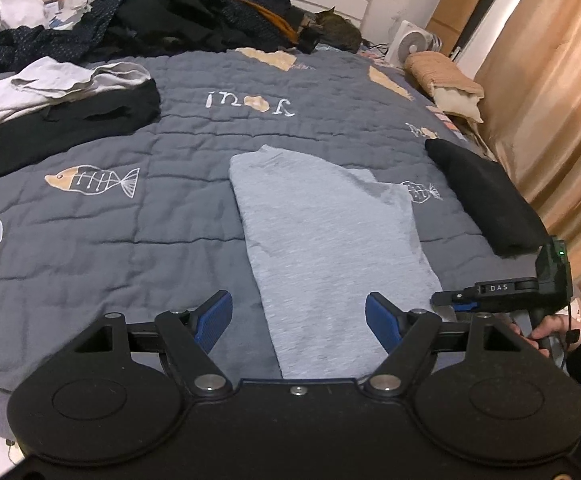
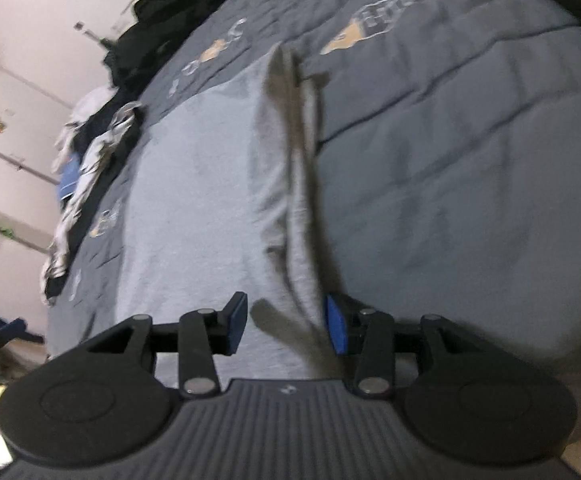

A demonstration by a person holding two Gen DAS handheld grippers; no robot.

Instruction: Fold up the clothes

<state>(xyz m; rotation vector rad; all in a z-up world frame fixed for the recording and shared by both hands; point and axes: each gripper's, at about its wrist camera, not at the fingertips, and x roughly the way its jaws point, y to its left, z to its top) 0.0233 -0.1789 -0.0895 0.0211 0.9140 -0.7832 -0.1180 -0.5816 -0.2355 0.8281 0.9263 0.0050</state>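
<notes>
The bed (image 1: 90, 248) wears a grey quilt printed with fish; a folded grey garment (image 1: 330, 248) lies flat at its middle; a folded black garment (image 1: 486, 196) sits near the right edge; dark heaped clothes (image 1: 178, 20) and a cat (image 1: 336, 28) lie at the far end; pale and black clothes (image 1: 50, 100) lie left.

A light grey shirt (image 1: 326, 248) lies flat on the bed, folded into a long narrow strip running from the near edge toward the middle; its far end is stepped, one side reaching further up than the other; in the right wrist view its right-hand edge (image 2: 298, 168) stands up in a raised fold, blurred. A black garment (image 1: 486, 196), folded into a tidy block, sits near the bed's right edge; a heap of dark clothes (image 1: 194, 16) is piled along the far edge; pale and black clothes (image 1: 54, 100) lie loose by the left edge.
</notes>
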